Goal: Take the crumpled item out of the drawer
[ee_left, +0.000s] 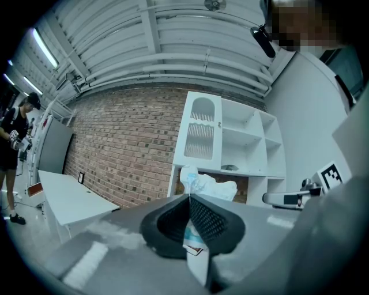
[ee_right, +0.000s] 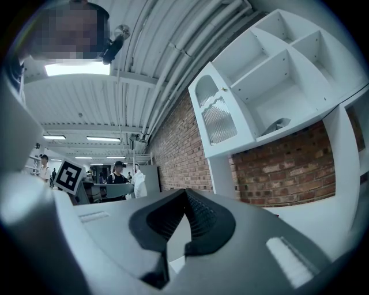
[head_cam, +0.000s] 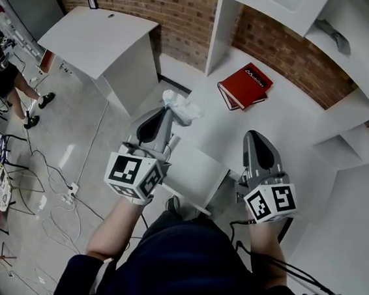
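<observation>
The crumpled white item (head_cam: 182,106) is pinched at the tip of my left gripper (head_cam: 166,113), held above the left edge of the white desk (head_cam: 285,128). In the left gripper view the jaws are shut on a thin part of the item (ee_left: 209,186), which bunches up beyond my left gripper (ee_left: 189,197). My right gripper (head_cam: 254,136) hovers over the desk to the right, jaws shut with nothing between them; the same shows in the right gripper view (ee_right: 185,193). The pulled-out white drawer (head_cam: 198,171) lies below, between the two grippers.
A red book (head_cam: 245,84) lies on the desk beyond the grippers. White shelving (head_cam: 350,69) rises at the right against a brick wall. Another white table (head_cam: 98,33) stands at the upper left. Cables (head_cam: 55,195) and a standing person (head_cam: 2,72) are on the floor at left.
</observation>
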Motion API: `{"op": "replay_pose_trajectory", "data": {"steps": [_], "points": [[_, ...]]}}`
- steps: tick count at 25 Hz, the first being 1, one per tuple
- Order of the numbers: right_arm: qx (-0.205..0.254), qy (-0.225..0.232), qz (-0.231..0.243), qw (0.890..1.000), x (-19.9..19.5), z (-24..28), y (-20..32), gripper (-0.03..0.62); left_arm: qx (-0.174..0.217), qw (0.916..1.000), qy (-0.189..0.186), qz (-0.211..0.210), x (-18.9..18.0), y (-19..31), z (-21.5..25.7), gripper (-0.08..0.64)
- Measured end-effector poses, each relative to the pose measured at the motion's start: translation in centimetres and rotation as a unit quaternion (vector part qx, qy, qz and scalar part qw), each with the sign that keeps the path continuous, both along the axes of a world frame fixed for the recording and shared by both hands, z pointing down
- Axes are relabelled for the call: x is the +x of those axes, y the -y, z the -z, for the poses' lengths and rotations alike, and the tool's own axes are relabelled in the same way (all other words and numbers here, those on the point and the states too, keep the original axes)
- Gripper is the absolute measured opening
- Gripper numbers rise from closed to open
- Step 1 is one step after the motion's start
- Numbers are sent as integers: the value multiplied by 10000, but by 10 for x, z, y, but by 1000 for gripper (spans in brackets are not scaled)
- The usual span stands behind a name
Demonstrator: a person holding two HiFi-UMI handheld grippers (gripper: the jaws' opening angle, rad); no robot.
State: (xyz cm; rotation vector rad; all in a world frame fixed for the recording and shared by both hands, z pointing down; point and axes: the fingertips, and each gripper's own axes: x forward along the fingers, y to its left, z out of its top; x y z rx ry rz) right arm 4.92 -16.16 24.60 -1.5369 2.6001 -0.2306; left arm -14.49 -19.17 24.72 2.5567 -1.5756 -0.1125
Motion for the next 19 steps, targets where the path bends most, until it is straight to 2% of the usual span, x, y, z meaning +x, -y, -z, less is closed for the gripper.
{"op": "replay_pose_trajectory", "data": {"steps": [19], "points": [[-47,-16,10,10000,-2,-3,5,2,-47,10000,48,-66,-1,6,-10,3]]}}
